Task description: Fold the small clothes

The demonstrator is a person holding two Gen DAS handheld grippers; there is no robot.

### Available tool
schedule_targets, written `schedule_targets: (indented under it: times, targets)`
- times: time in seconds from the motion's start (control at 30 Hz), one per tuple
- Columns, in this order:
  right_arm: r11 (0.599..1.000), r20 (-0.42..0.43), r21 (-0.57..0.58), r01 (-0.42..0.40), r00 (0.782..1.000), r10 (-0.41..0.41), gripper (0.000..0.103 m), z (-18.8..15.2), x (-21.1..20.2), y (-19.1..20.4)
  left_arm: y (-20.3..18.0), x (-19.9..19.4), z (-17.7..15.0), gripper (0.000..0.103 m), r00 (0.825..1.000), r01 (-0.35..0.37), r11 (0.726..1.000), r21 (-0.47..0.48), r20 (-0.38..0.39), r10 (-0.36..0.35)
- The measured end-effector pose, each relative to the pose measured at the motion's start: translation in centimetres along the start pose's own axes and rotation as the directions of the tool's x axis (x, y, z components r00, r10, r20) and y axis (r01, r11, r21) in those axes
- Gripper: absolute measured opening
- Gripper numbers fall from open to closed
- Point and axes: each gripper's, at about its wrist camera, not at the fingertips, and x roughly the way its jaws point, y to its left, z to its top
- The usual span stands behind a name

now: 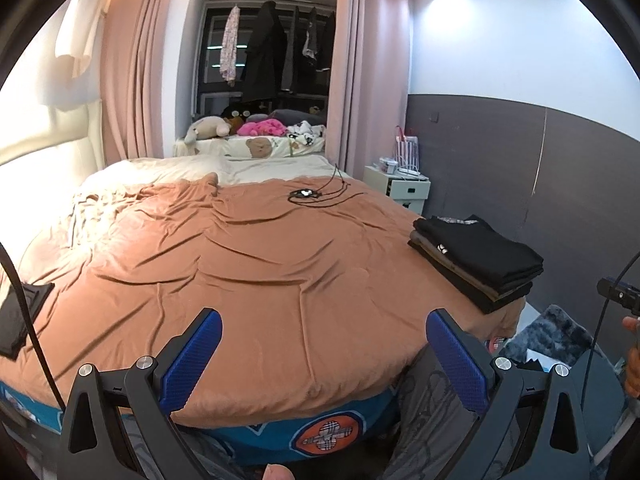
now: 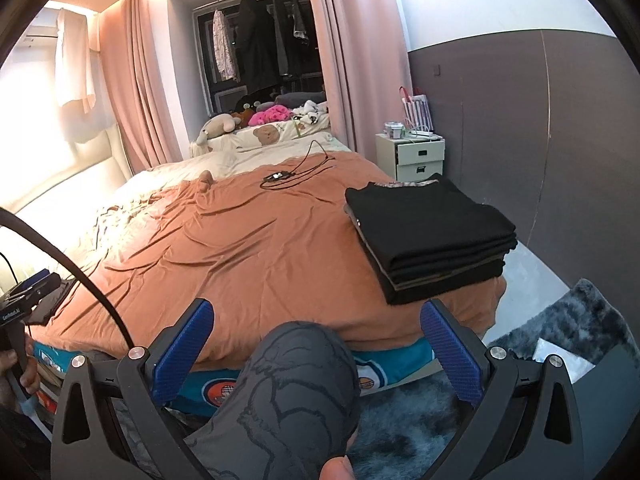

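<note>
1. Rust-orange blanket (image 1: 248, 264) spread wide and rumpled over a bed, filling the middle of both wrist views; likely smoothed out to serve as the folding surface.
2. Dark, mostly black stack of folded clothes (image 2: 428, 236) at the right of the frame, near the bed's right corner; probably parked at the edge so the middle stays free for folding.
3. Same stack visible at the right side of the left wrist view, with brown layers between the black ones.
4. No loose garment visible on the orange surface; a flat black item (image 1: 20, 316) at the left edge of the left view, too cropped to identify.
5. Left gripper (image 1: 324, 364) at the bottom centre of its view, blue-padded fingers (image 1: 192, 360) spread wide apart, grasping nothing and touching nothing, aimed over the bed's near edge.
6. Right gripper (image 2: 316, 352) at the bottom centre of its view, blue pads likewise wide apart and empty.
7. Knee in grey patterned trousers (image 2: 296, 384) between the right gripper's fingers, seemingly behind them and not pinched; contact cannot be confirmed.
8. Black cable and small device (image 1: 308, 194) on the blanket towards the upper centre, well apart from the stack.
9. Judged stage: either between garments or near the end, both grippers released and ready.
</note>
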Motion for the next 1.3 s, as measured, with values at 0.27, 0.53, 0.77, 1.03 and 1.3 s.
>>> schedule_targets:
  times: [0.27, 0.53, 0.77, 1.03, 1.3]
  targets:
    - [1.000, -0.018, -0.010, -0.010, 1.000, 0.010, 0.103, -0.4, 0.5, 1.6, 0.6, -0.5, -0.7, 0.103, 1.000, -0.011, 1.000, -0.020, 0.001, 0.011]
    - [1.000, -0.014, -0.017, -0.010, 1.000, 0.010, 0.103, -0.7, 0.3, 2.2, 0.7, -1.0, -0.9, 0.103, 1.000, -0.007, 1.000, -0.019, 0.009, 0.007]
    - [1.000, -0.014, -0.026, -0.005, 1.000, 0.005, 0.103, -0.7, 0.3, 2.7, 0.9, -1.3, -1.1, 0.103, 1.000, -0.003, 1.000, -0.026, 0.016, 0.003]
    - [1.000, -0.017, -0.019, -0.012, 1.000, 0.012, 0.103, -0.7, 0.6, 3.0, 0.5, -1.4, -1.1, 0.103, 1.000, -0.004, 1.000, -0.015, 0.016, 0.005]
    - [1.000, -0.021, -0.025, -0.008, 1.000, 0.008, 0.103, -0.6, 0.7, 3.1, 0.1, -1.4, -1.2, 0.103, 1.000, -0.001, 1.000, -0.015, 0.014, 0.001]
